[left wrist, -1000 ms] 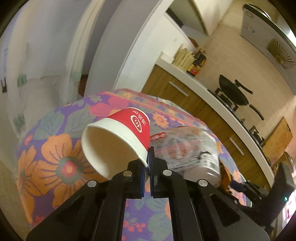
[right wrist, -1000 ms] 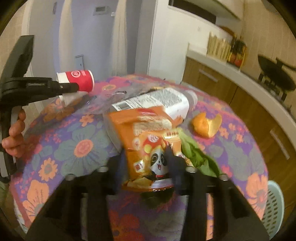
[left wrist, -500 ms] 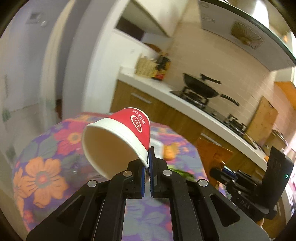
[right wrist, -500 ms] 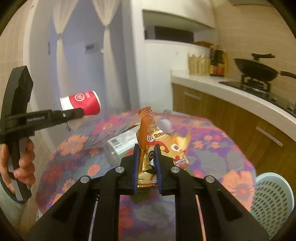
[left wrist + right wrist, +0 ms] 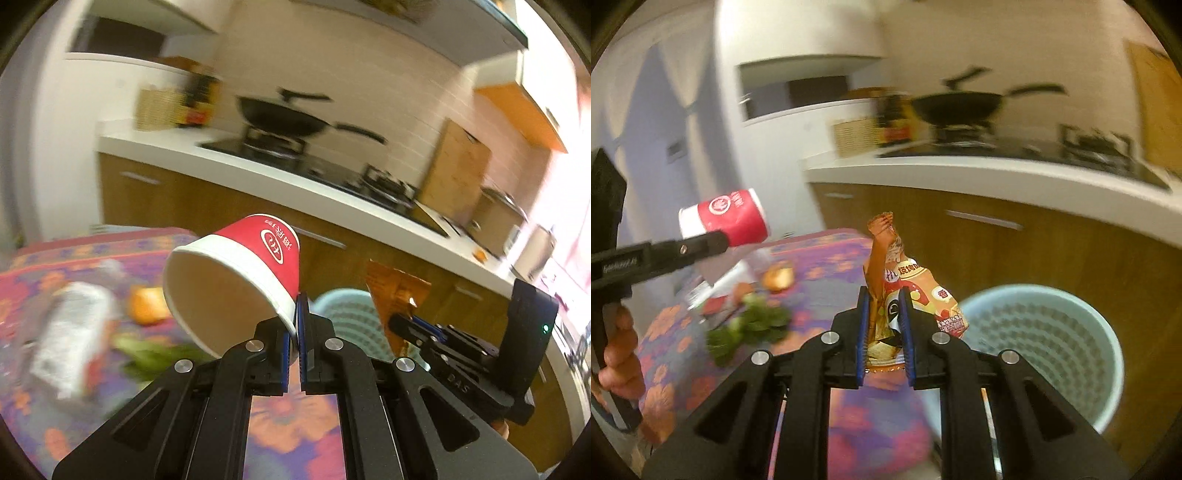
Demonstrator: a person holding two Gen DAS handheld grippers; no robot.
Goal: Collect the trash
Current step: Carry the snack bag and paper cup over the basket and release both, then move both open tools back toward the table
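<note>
On the flowered table (image 5: 676,343) at the left lie a plastic bottle (image 5: 70,332), an orange peel (image 5: 779,277) and green leaves (image 5: 753,325). The left gripper (image 5: 295,328) is clamped on the rim of a red paper cup (image 5: 236,284), held tilted in the air above the table. The right gripper (image 5: 884,328) is clamped on an orange snack bag (image 5: 908,291), held upright just beside the pale blue waste basket (image 5: 1049,343) standing at the right, near the wooden cabinets (image 5: 1052,251)
</note>
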